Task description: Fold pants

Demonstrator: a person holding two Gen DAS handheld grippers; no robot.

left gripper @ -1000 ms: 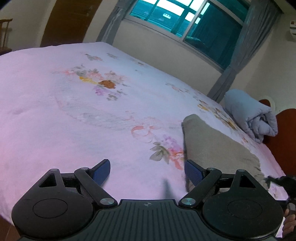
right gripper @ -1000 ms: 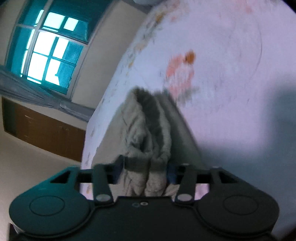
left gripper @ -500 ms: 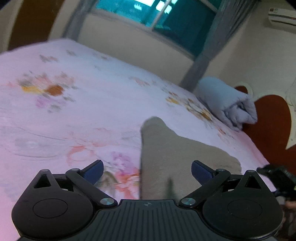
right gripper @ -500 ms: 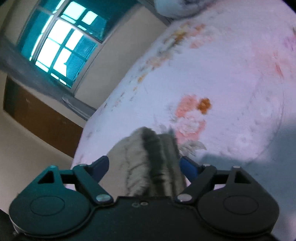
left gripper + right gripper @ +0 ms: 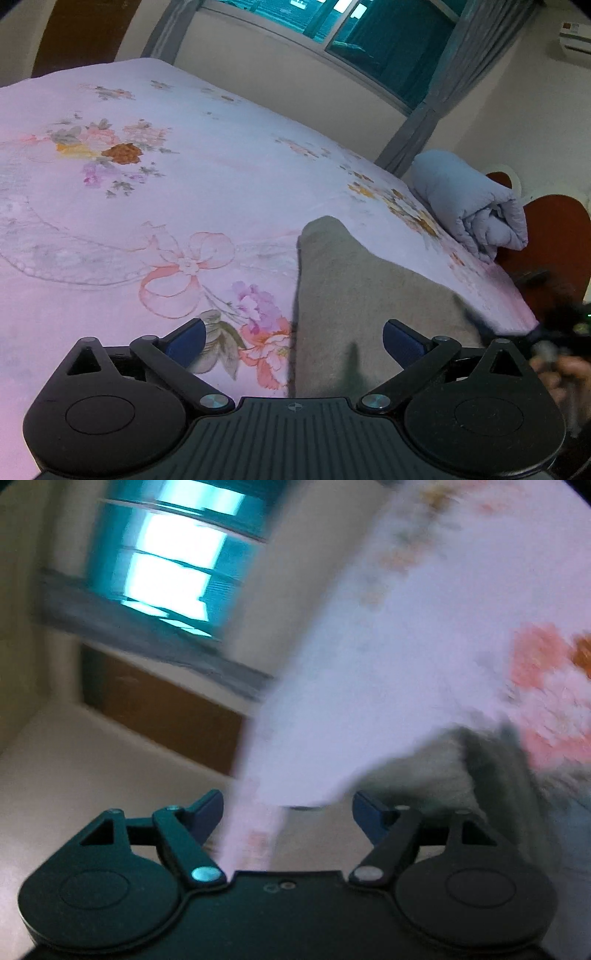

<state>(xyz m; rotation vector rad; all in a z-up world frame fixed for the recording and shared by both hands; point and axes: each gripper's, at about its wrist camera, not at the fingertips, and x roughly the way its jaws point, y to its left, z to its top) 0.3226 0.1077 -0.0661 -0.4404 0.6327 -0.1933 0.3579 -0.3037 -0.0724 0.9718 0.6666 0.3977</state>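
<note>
Both grippers stand with their fingers spread and nothing between them. Seen from its own camera, the left gripper hovers low over the near edge of the bed, its blue-padded fingertips wide apart; the right-hand pad sits over the pants, the left-hand one over the printed flowers. The pants, a grey-brown folded bundle, lie flat on the floral bedspread toward its right side, narrowing to a rounded end that points up the bed. In the right wrist view, badly blurred, the right gripper also has its jaws apart, aimed past the bed's edge, and the pants show as a fuzzy grey heap off to the right of its fingers, not between them. A rolled pale-blue quilt rests at the bed's far right corner against a reddish headboard. Behind the bed, a window with grey curtains fills the wall.
</note>
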